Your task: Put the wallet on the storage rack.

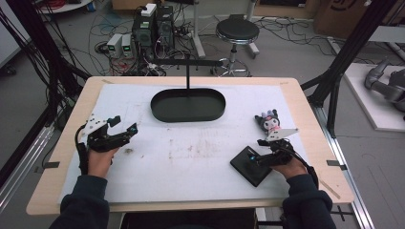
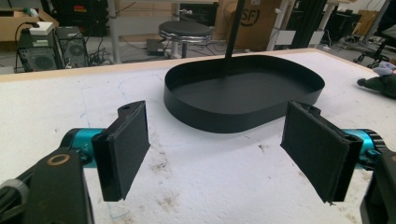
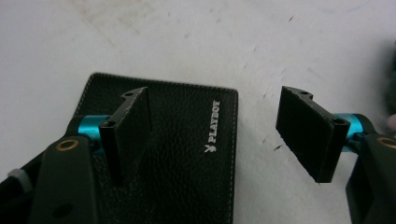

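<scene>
At the lower right of the high view, the right gripper (image 1: 252, 156) hangs over a black leather wallet (image 1: 249, 167) lying flat on the white table cover (image 1: 191, 157). In the right gripper view the wallet (image 3: 187, 154) sits at lower centre, its right edge between the jaws; they stand wide apart, clamping nothing. At middle left, the left gripper (image 1: 125, 125) also stands open and empty.
</scene>
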Action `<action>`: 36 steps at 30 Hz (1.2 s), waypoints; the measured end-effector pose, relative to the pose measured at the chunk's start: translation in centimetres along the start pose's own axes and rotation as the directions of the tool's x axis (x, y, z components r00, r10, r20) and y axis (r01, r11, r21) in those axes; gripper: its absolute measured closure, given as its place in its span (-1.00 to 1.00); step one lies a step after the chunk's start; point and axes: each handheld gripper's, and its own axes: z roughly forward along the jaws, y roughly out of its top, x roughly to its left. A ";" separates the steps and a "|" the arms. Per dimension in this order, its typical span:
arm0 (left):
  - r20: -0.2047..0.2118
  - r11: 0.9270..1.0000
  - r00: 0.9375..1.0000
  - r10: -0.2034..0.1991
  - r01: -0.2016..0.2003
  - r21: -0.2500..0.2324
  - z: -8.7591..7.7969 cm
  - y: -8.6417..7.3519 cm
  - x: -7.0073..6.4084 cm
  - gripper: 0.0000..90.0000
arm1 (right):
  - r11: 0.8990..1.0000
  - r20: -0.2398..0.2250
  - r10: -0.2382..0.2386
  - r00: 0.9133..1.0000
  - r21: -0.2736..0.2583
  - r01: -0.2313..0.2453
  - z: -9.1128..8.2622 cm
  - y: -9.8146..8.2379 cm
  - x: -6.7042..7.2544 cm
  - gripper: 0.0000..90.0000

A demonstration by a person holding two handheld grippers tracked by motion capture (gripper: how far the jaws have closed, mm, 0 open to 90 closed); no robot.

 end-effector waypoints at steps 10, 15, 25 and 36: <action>-0.007 1.000 1.000 -0.002 0.002 0.009 0.1 0.0 0.1 -0.47 | 0.997 -0.098 0.079 0.992 0.021 -0.078 1.0 -0.8 -0.8 -0.11; -0.006 1.000 1.000 0.000 0.000 0.010 0.1 -0.1 0.1 -0.46 | 0.997 -0.111 0.078 0.991 0.023 -0.076 0.9 -0.8 -0.8 -0.01; -0.009 1.000 1.000 -0.006 0.006 0.009 0.1 -0.1 0.2 -0.44 | 0.997 -0.079 0.080 0.994 0.020 -0.079 0.6 -0.7 -0.9 0.30; -0.014 1.000 1.000 -0.007 0.007 0.016 0.1 -0.1 0.3 -0.44 | 0.995 -0.072 0.098 0.993 0.016 -0.097 0.4 -0.7 -1.3 0.71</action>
